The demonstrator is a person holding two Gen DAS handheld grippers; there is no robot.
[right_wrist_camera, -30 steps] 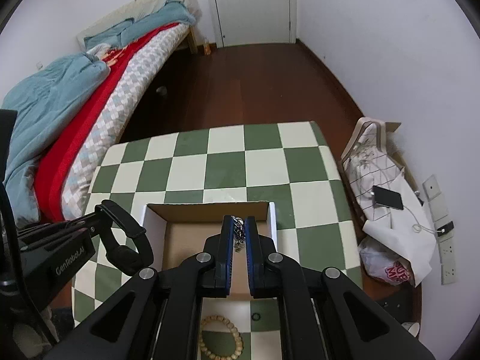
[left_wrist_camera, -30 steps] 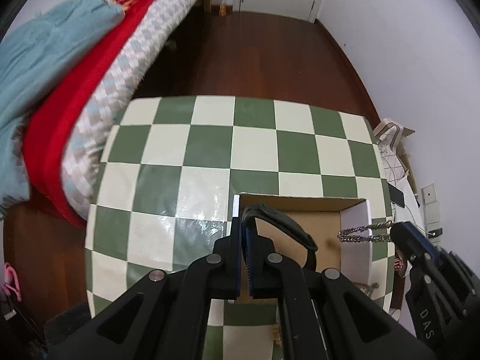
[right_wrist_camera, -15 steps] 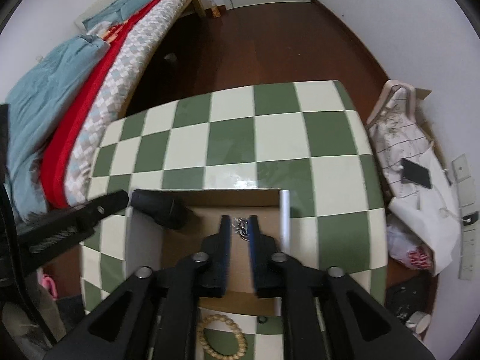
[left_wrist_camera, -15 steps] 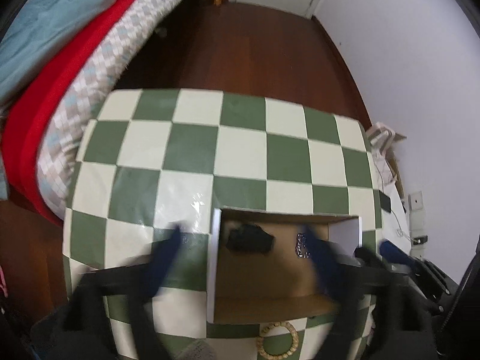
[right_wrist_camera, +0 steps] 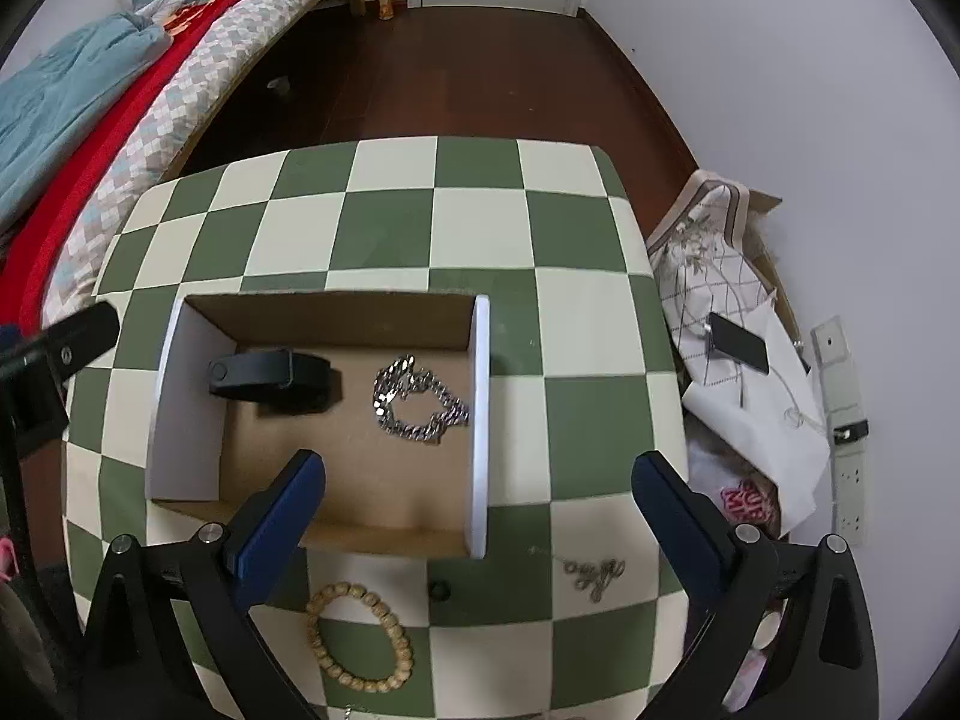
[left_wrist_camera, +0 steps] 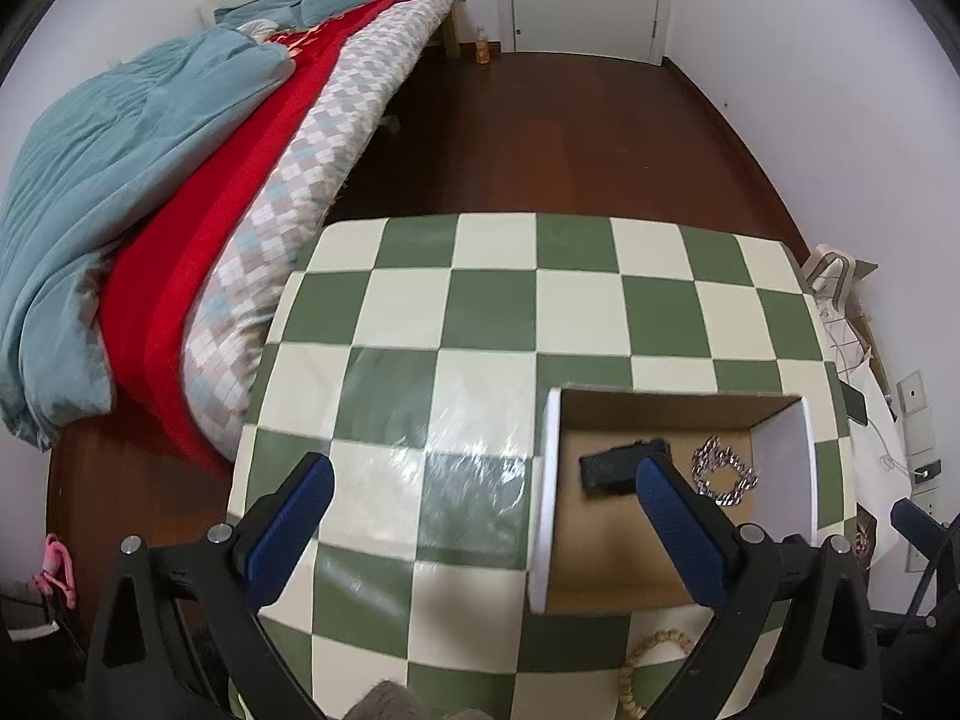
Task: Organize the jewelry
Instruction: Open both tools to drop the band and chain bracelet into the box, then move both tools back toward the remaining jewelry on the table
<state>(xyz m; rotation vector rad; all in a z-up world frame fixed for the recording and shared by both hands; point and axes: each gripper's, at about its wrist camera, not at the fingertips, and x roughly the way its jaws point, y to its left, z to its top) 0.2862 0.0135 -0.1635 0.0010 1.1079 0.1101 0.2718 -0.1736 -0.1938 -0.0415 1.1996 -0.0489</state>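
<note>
Since a second ago both tools have let go. The black rubbery wristband (right_wrist_camera: 270, 373), then pinched in the left gripper (left_wrist_camera: 483, 507), now lies on the floor of the open cardboard box with white side walls (right_wrist_camera: 480, 420), near its far-left corner. The silver curb-link chain bracelet (right_wrist_camera: 418, 401), then in the right gripper (right_wrist_camera: 480, 501), lies in a loose coil toward the box's right wall, apart from the wristband.

Left gripper: jaws spread wide, nothing between the blue pads (left_wrist_camera: 288, 525). In the left wrist view its right finger overlaps the wristband's near end; touching or not, cannot tell.

Right gripper: jaws likewise spread wide and holding nothing. It hangs at the near edge of the box, left pad over the near wall, right pad over the cloth outside the box's right wall.

The box sits on the green-and-cream checkered tablecloth (right_wrist_camera: 390, 222), toward the near half of the table.

Outside the box, along the table's near edge:
- a tan wooden bead bracelet (right_wrist_camera: 360, 636), in a ring, left of centre;
- a small dark ring (right_wrist_camera: 439, 589), just beyond the box's near wall;
- a thin gold-toned chain with script lettering (right_wrist_camera: 591, 570), toward the near-right corner.

Beyond the table's left edge: a bed with teal, red and diamond-patterned covers (left_wrist_camera: 180, 180). Dark wood floor (left_wrist_camera: 540, 132) beyond the far edge.
</note>
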